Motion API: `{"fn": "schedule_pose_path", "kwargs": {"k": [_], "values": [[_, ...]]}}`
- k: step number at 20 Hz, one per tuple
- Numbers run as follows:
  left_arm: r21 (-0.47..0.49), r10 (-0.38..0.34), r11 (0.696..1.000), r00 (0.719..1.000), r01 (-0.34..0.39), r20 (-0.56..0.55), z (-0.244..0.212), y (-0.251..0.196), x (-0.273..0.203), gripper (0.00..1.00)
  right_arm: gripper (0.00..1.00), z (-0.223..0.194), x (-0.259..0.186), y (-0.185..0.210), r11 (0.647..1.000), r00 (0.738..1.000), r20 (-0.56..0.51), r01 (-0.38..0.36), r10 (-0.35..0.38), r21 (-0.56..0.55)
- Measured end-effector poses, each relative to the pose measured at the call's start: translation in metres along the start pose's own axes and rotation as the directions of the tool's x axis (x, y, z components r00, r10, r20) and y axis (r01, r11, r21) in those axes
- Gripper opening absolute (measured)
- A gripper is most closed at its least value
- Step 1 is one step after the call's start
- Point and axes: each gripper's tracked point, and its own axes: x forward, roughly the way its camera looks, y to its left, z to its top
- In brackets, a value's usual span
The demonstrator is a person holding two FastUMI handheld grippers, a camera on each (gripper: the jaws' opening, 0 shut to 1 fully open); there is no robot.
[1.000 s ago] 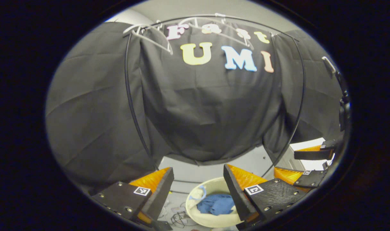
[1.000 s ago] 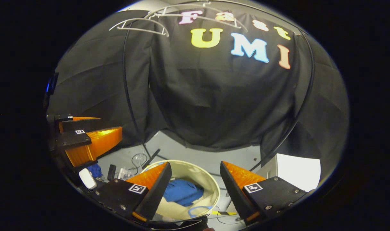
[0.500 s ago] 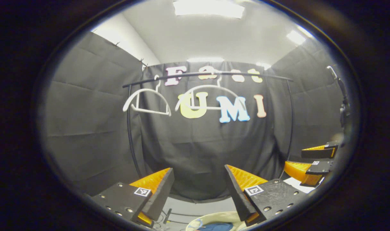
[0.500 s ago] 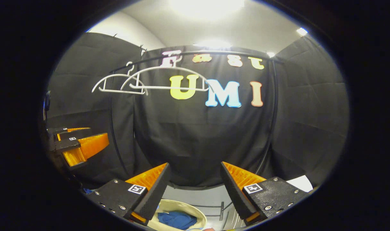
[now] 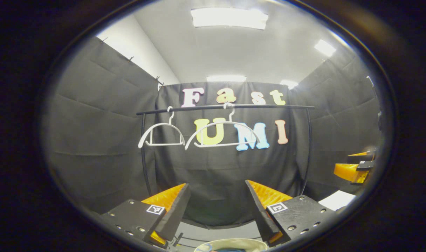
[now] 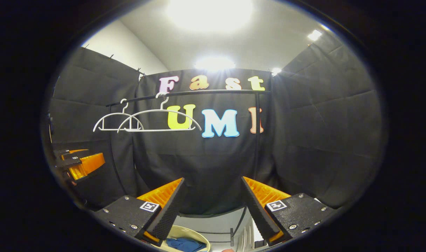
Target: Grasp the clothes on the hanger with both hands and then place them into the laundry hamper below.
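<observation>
Both claws, left [image 5: 216, 206] and right [image 6: 211, 204], spread and empty; blue clothes [image 6: 185, 244] already in the hamper [image 6: 195, 236] at 6 o'clock, hangers [image 5: 220, 134] bare at 12 o'clock.

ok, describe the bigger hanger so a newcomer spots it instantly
Find the black rail spanning the booth's back wall. Two bare white hangers hang from it side by side. The bigger hanger is the wider one nearer the rail's middle; the smaller hanger sits beside the rail's left post.
</observation>
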Motion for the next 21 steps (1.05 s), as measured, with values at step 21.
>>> {"fn": "schedule_pose_path", "kwargs": {"k": [21], "values": [[0.033, 0.005, 0.999, 0.999, -0.006, 0.036, 0.017, -0.018, -0.054, 0.96, 0.94, 0.012, -0.056, -0.035, 0.999, 0.996, 0.078, 0.039, -0.04, 0.019]]}}
